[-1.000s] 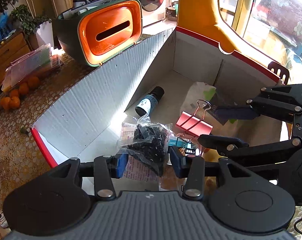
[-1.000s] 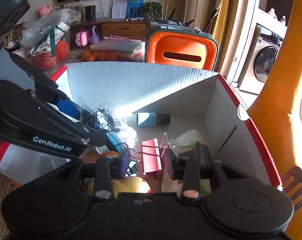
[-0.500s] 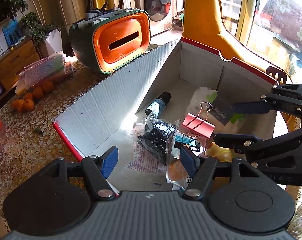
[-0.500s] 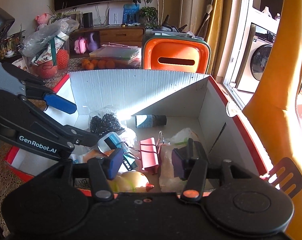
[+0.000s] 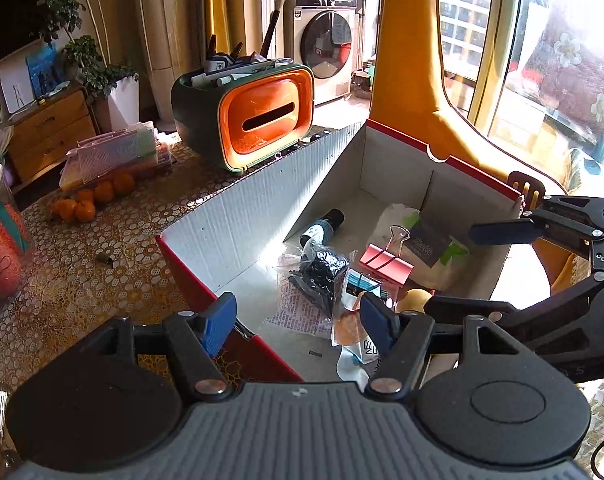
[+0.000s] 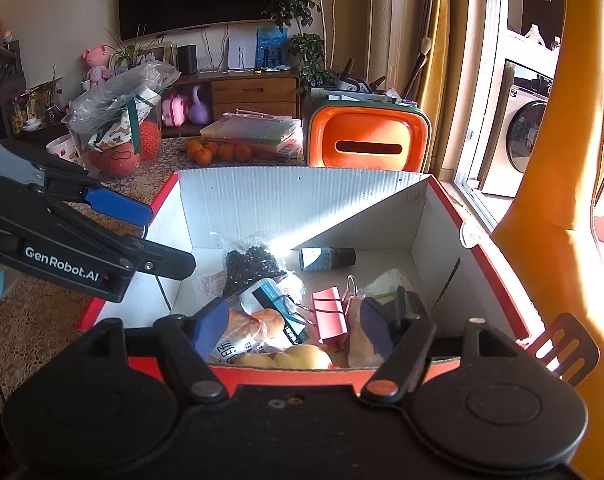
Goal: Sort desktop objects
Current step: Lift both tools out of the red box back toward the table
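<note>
- My left tool (image 5: 298,326) hangs over the near-left corner of the red-edged cardboard box (image 5: 262,204), its blue pads apart with nothing between them; its jaws have just been opening.
- My right tool (image 6: 294,326) hangs over the box's near rim, jaws spread and gripping nothing; they too have just been opening wider.
- The clear bag of small black pieces (image 5: 322,270) lies released on the box floor, on a printed sheet, near the middle.
- The pink binder clip (image 6: 330,314) lies just beside that bag, its wire handles pointing toward the far wall.
- A small dark bottle (image 6: 328,258) lies on its side near the far wall.
- Snack packets and pale round things crowd the near end of the box; I cannot tell what they are.
- On the counter (image 5: 82,280) behind the box stands an orange-fronted organiser (image 5: 258,120) with pens on top, and tangerines (image 5: 90,200) lie further left.
</note>
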